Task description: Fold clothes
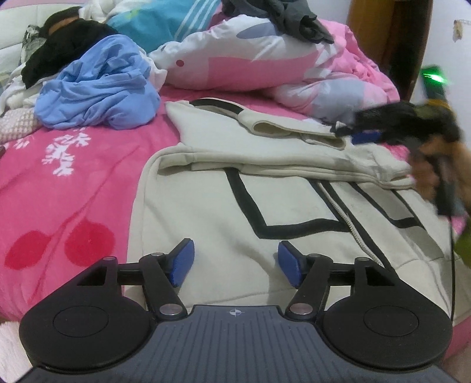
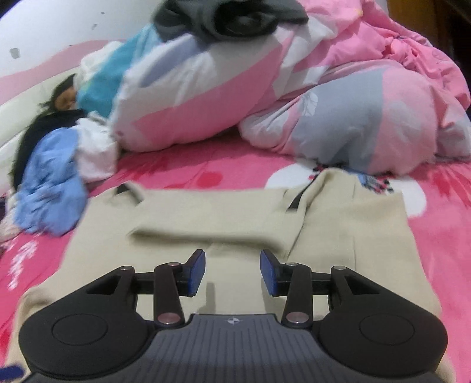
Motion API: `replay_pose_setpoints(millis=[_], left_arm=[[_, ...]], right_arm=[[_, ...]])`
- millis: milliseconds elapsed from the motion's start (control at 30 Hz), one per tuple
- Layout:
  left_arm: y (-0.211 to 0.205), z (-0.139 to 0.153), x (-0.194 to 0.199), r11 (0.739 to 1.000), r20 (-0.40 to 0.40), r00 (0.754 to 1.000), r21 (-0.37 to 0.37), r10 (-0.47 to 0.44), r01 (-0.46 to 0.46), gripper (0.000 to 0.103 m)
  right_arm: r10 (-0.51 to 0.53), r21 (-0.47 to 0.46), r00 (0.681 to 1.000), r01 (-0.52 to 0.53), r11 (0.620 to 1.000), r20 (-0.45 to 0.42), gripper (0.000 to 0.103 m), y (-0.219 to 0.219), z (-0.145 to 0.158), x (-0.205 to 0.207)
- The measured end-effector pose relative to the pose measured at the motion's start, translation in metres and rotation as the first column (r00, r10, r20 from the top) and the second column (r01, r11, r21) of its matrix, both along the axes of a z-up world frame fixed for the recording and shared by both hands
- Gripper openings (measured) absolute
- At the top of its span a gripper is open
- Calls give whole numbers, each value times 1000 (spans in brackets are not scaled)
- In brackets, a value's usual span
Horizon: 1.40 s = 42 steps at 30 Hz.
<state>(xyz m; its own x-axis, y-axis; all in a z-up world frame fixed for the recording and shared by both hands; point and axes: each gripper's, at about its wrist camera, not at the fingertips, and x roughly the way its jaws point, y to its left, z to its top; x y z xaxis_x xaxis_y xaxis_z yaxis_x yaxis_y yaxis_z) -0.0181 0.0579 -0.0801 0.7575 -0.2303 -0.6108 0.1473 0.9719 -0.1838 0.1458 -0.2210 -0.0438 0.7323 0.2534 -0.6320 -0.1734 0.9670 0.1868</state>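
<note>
A cream hooded jacket with black lines and a zip lies spread on the pink bed sheet, one sleeve folded across its top. My left gripper hovers over the jacket's lower part, open, nothing between its blue pads. In the left wrist view my right gripper shows blurred at the right, over the folded sleeve, a hand behind it. The right wrist view shows the jacket with a sleeve folded across, and my right gripper above it, open and holding nothing.
A crumpled light-blue garment and a black one lie at the far left. A pink, white and grey duvet is heaped behind the jacket, with dark grey clothes on top. A wooden post stands at the far right.
</note>
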Motion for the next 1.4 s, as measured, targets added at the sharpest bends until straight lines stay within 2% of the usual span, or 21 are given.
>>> replay_pose_setpoints(millis=[67, 167, 233, 300, 367, 433, 467, 600, 700, 1000, 1200, 1400], left_arm=[[2, -1, -4, 1000, 12, 1000, -13, 5, -5, 69], [4, -3, -11, 1000, 39, 999, -24, 20, -19, 82], [3, -3, -16, 1000, 55, 998, -29, 14, -13, 91], [1, -3, -22, 1000, 68, 998, -27, 4, -2, 99], [-2, -3, -29, 1000, 79, 997, -19, -3, 4, 101], [-4, -3, -35, 1000, 86, 996, -22, -4, 6, 103], [-6, -3, -38, 1000, 88, 996, -24, -4, 7, 103], [-7, -1, -49, 999, 83, 996, -35, -29, 32, 103], [-2, 0, -55, 997, 55, 998, -73, -29, 32, 103], [22, -3, -77, 990, 28, 1000, -140, 15, -11, 103], [30, -11, -86, 992, 2, 999, -113, 53, -52, 103], [35, -16, -100, 995, 9, 999, -94, 37, -36, 103]], right_arm=[[12, -32, 999, -11, 999, 30, 43, 6, 2, -37], [-2, -101, 997, 9, 995, 72, 48, 13, -7, -92], [-22, -126, 995, 35, 991, 98, 77, 15, -20, -122], [-47, -123, 993, 61, 991, 110, 84, 13, -36, -140], [-72, -109, 990, 85, 990, 119, 86, 9, -50, -153], [-78, -62, 988, 87, 994, 137, 101, 3, -51, -157], [-69, -45, 989, 75, 996, 127, 103, 1, -52, -155], [-64, -56, 991, 71, 996, 119, 103, 3, -55, -153], [-65, -66, 990, 73, 995, 124, 103, 5, -57, -153], [-83, 14, 987, 82, 997, 139, 103, -5, -58, -158], [-98, 47, 983, 91, 995, 154, 103, -8, -58, -163], [-129, 54, 978, 122, 991, 162, 103, -8, -56, -169]])
